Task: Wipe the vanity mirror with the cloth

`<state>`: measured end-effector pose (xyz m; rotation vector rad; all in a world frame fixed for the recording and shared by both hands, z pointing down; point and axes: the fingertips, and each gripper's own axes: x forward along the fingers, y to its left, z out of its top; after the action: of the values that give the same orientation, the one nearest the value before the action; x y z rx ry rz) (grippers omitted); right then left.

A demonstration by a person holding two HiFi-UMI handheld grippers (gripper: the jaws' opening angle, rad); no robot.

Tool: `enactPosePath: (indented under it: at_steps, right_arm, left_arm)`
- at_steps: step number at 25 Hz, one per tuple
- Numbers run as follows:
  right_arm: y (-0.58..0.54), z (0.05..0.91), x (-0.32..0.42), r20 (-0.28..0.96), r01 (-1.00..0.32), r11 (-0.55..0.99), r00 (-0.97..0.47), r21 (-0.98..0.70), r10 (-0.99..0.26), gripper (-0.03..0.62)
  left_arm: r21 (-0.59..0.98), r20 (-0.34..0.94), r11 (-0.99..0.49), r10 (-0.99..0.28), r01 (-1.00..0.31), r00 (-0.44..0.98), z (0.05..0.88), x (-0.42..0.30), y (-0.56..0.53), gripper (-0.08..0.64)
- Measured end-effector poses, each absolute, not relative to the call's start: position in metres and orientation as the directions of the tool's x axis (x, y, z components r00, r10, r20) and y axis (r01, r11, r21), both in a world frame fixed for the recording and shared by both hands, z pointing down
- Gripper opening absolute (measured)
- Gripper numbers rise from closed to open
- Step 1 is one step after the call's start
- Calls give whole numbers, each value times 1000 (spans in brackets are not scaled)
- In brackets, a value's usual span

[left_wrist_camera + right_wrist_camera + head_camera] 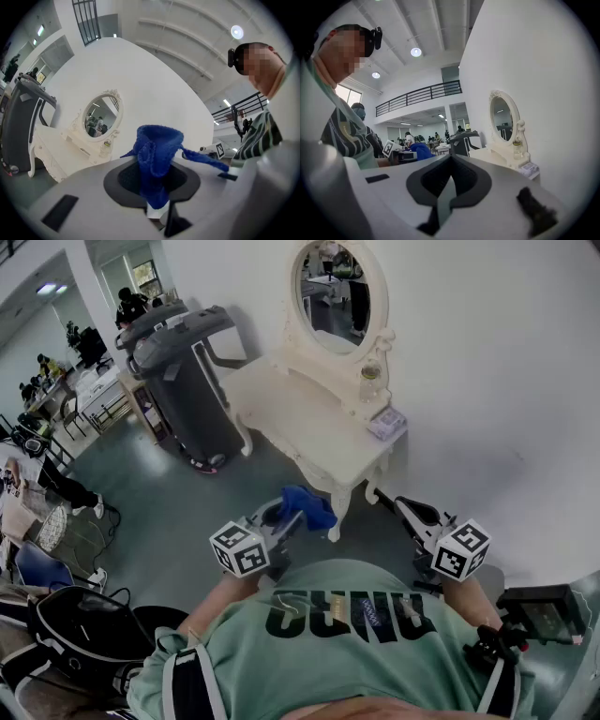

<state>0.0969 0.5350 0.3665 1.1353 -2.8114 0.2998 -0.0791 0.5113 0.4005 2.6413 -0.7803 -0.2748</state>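
Against the white wall stands a cream vanity table (pixel 291 409) with an oval mirror (pixel 333 296) on top. A small bottle (pixel 371 371) and a flat pack (pixel 386 423) sit on the table near the wall. A big dark grey machine (pixel 183 371) stands just beside the table on the grey-green floor (pixel 187 521). Desks (pixel 56 381) show far off in the big room.

The left gripper (pixel 157 208) is shut tight on the blue cloth (pixel 157 154), held up near the table, well apart from the mirror. The right gripper (pixel 445 187) has its jaws pressed together with nothing between them.

The person's green shirt (pixel 337 652) has dark letters, too hard to read.
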Motion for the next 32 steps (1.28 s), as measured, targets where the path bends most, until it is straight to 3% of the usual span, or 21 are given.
enactPosePath:
  at_steps: [10,21,32]
  right_arm:
    - [544,357,139,150,-698,695,-716,-172,-682,11]
    - [562,368,168,182,-613,761,-790,-213,-586,12]
    - [474,414,131,211,-571,791,-820,-220,-533,12]
  left_arm:
    - [409,-57,-789,-525,-459,849,390,-31,518,84]
    - [466,-6,-749,-535,-471,845,399,21,538,84]
    - [519,-6,-708,-563,-479,826,454,-14,452,84]
